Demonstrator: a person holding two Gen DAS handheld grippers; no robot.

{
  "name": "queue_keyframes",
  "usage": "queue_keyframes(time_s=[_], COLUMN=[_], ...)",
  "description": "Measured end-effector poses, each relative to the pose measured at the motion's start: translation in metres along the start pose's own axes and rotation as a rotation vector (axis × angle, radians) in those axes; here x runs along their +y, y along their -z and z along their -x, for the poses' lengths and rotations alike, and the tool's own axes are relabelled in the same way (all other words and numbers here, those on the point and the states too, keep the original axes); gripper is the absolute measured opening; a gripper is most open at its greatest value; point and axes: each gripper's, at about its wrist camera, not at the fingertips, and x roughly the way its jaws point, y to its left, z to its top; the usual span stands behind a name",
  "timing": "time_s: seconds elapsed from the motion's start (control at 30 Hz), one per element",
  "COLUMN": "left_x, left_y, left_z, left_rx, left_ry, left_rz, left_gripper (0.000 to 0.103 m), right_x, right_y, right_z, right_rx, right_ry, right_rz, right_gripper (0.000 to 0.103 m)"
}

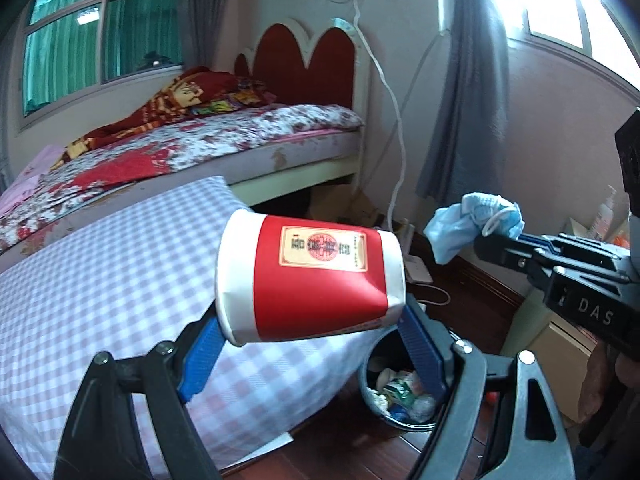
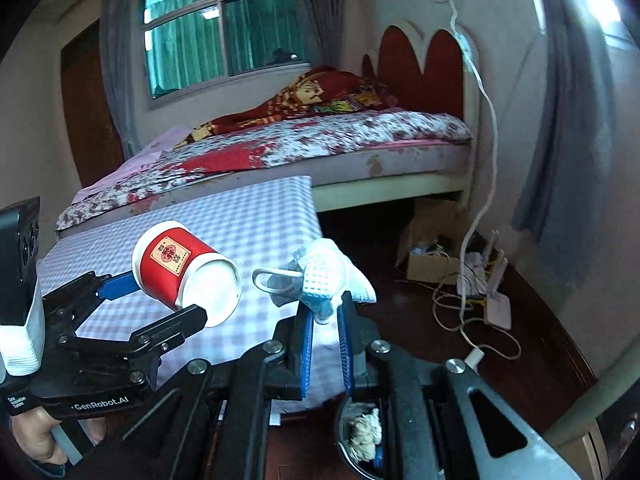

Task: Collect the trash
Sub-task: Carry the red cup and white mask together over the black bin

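Observation:
My left gripper is shut on a red and white paper cup, held on its side in the air over the edge of the checkered table; the cup also shows in the right wrist view. My right gripper is shut on a crumpled blue face mask with a white ear loop; the mask also shows in the left wrist view. A dark trash bin with several pieces of trash inside stands on the floor below both grippers, also low in the right wrist view.
A table with a purple-white checkered cloth is to the left. A bed lies behind it. Cables and a power strip and a cardboard box are on the wooden floor by the curtained wall.

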Motion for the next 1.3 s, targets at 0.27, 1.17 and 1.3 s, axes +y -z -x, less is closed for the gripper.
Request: queue_keyframes(time_s=[0.27, 1.17, 1.3], left_x=[-0.038, -0.104, -0.105], left_y=[0.013, 0.078, 0.085], left_z=[-0.018, -0.112, -0.125], left_rx=[0.047, 0.329, 0.364], left_ry=[0.075, 0.182, 0.183], left_rz=[-0.026, -0.019, -0.019], left_gripper=[0.083, 0.083, 0.083], right_x=[-0.038, -0.131, -0.143], right_y=[0.019, 0.119, 0.132], right_z=[0.009, -0.035, -0.047], right_rx=[0.023, 0.267, 0.301], right_ry=[0.048, 0.109, 0.103], right_rz=[-0.042, -0.135, -0.148], right_gripper=[0.012, 0.012, 0.013])
